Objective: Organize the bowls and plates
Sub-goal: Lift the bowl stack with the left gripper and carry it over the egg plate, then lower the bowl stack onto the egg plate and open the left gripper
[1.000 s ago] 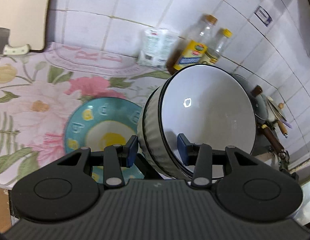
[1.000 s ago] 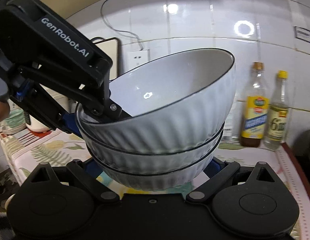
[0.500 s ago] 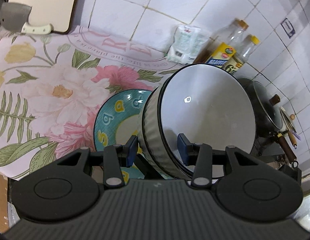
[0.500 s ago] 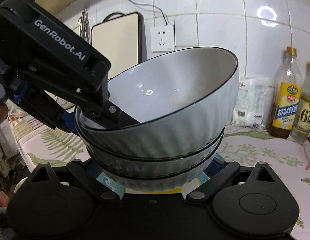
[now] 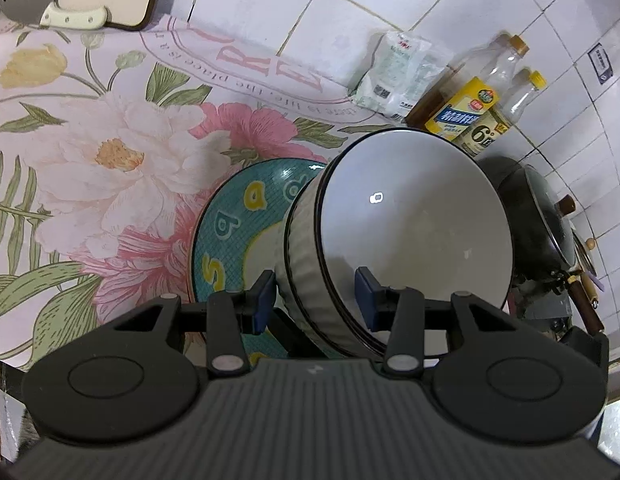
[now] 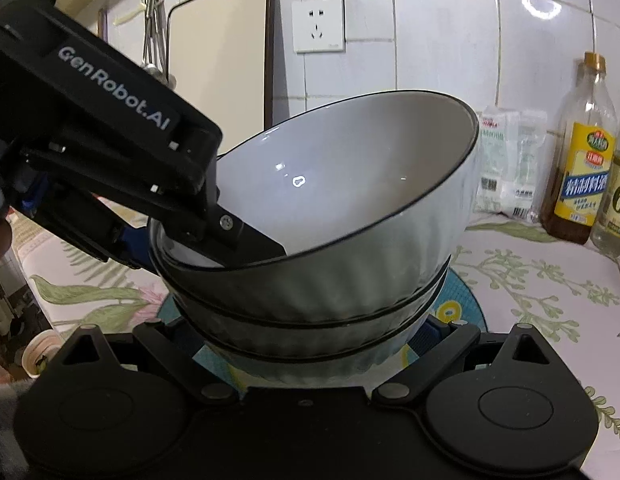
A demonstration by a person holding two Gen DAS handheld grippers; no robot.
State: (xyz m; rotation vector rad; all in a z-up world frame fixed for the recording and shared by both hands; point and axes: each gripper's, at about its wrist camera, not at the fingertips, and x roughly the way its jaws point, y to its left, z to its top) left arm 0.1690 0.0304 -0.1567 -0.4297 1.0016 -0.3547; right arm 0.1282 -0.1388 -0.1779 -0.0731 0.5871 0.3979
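White wall tiles back a tabletop [image 5: 89,128] spread with a floral cloth, where a teal plate [image 5: 225,232] lies near the front edge. Three nested ribbed bowls [image 6: 350,264] hang tilted just above that plate, empty and white inside. The left gripper [image 5: 314,300] has its jaws clamped over the stack's rim wall, one pad inside the top bowl and one outside. The right gripper [image 6: 310,340] straddles the lowest bowl; whether its jaws press I cannot tell. By my reading the stack is being set onto the plate; next it needs levelling, seating in the centre, then release. Bottles [image 6: 582,152] stand along the back edge
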